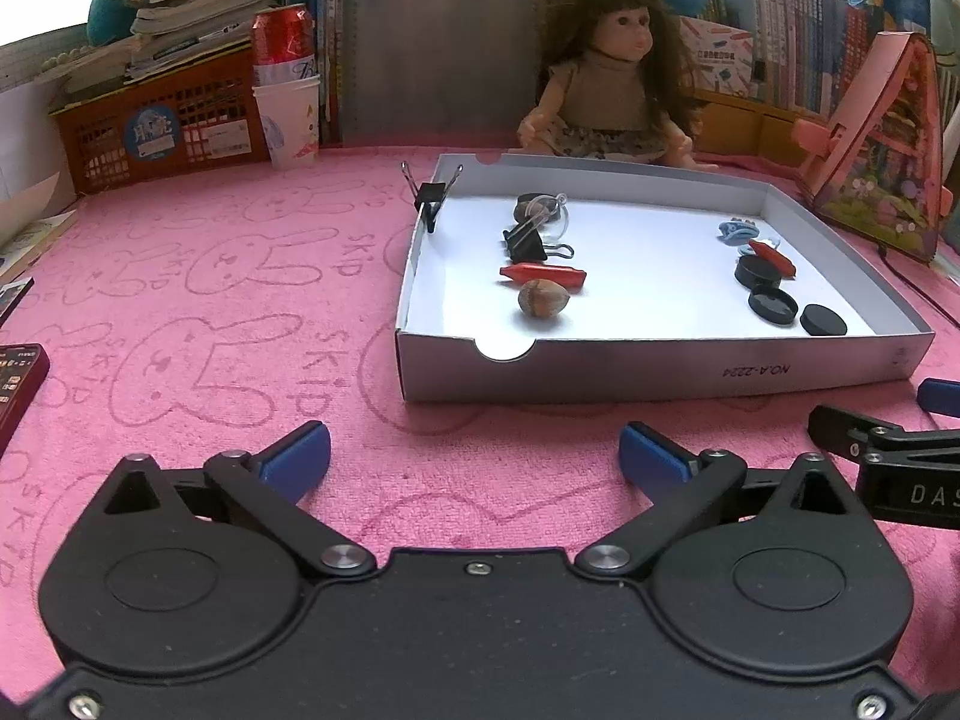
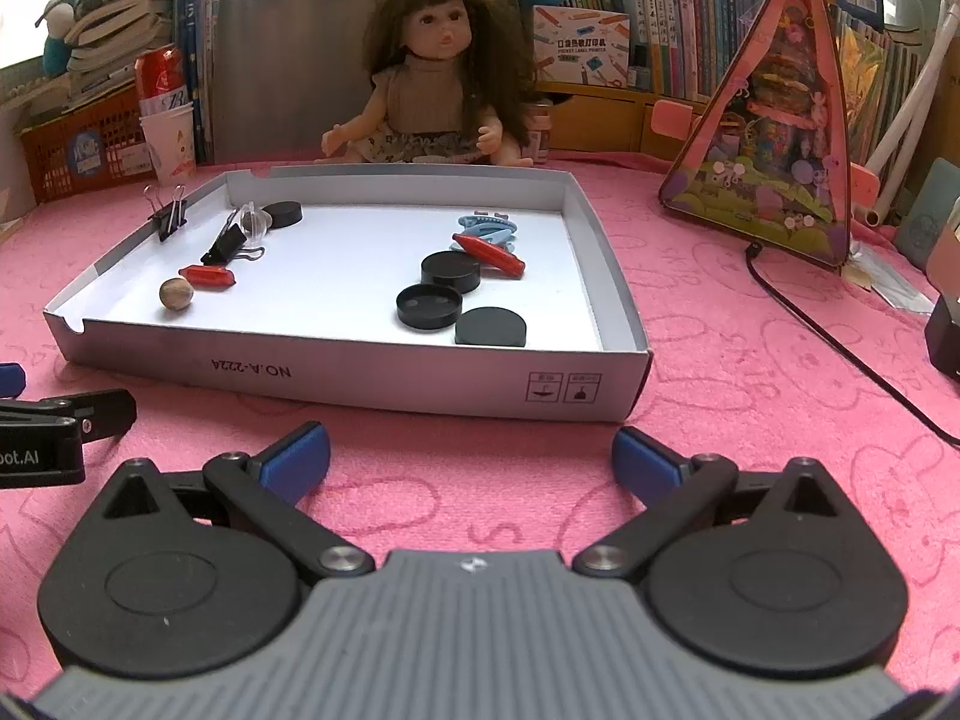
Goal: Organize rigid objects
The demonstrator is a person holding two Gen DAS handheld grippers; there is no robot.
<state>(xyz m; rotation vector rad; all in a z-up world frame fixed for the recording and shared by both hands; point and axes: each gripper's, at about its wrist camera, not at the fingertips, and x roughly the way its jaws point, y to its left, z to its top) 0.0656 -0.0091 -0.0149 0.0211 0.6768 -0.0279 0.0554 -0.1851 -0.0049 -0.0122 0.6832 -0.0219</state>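
Left wrist view: the left tongs (image 1: 474,459) are released, jaws spread wide over the pink towel-covered surface (image 1: 198,300), holding nothing. Just beyond them lies the shallow white box tray (image 1: 660,369), its near wall facing the tongs; a bare strip of towel separates the two. Inside, near to far on the left side: a brown nut (image 1: 543,298), a red capsule-shaped piece (image 1: 543,275), a black binder clip (image 1: 527,242). Another binder clip (image 1: 431,195) grips the tray's left wall.

Right wrist view: the right tongs (image 2: 471,459) are likewise released and empty, close to the tray's near wall. Three black discs (image 2: 490,326) cluster at right, touching one another. Open white floor lies between the two groups. Behind the tray sits a doll (image 2: 432,69).
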